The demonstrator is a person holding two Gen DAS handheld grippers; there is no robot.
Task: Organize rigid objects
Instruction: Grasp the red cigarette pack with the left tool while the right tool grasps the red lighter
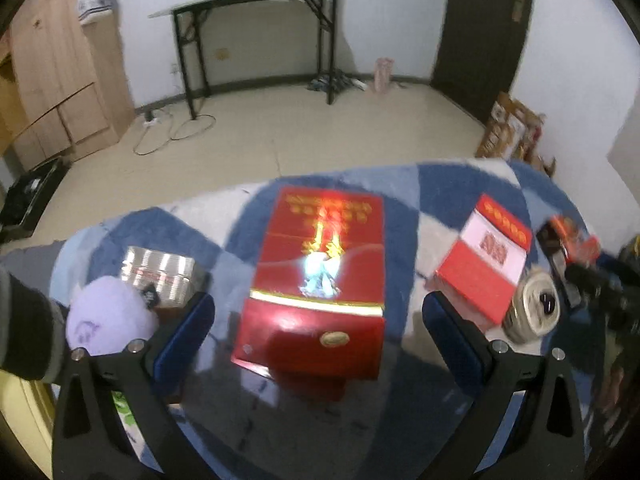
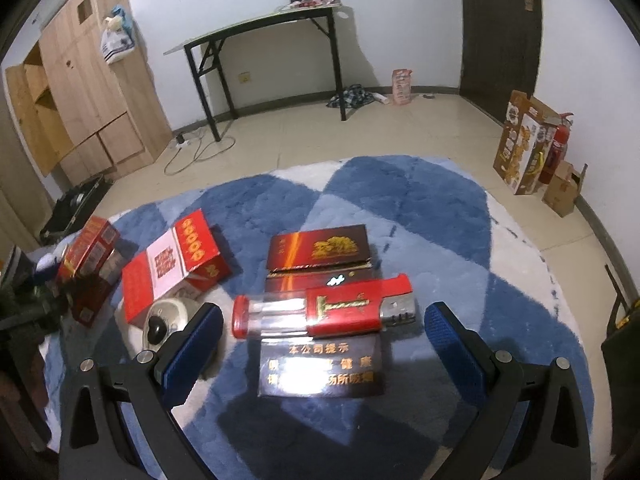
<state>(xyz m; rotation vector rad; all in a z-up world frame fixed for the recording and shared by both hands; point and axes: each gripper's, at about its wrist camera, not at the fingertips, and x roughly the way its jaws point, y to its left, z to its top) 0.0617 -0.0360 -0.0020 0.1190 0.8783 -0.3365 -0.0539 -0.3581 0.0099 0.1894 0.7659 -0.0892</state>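
My left gripper is open, its blue pads on either side of a large red box with gold print lying on the blue and white rug. A silver box and a purple plush ball lie to its left. A red and white box and a can lie to its right. My right gripper is open over a big red lighter that rests on a dark red box. The red and white box and can sit left of it.
A small red carton lies at the rug's left edge. Beyond the rug are tiled floor, a black-legged table, a wooden cabinet, a dark door, and cardboard boxes with a fire extinguisher by the right wall. A sleeve shows at left.
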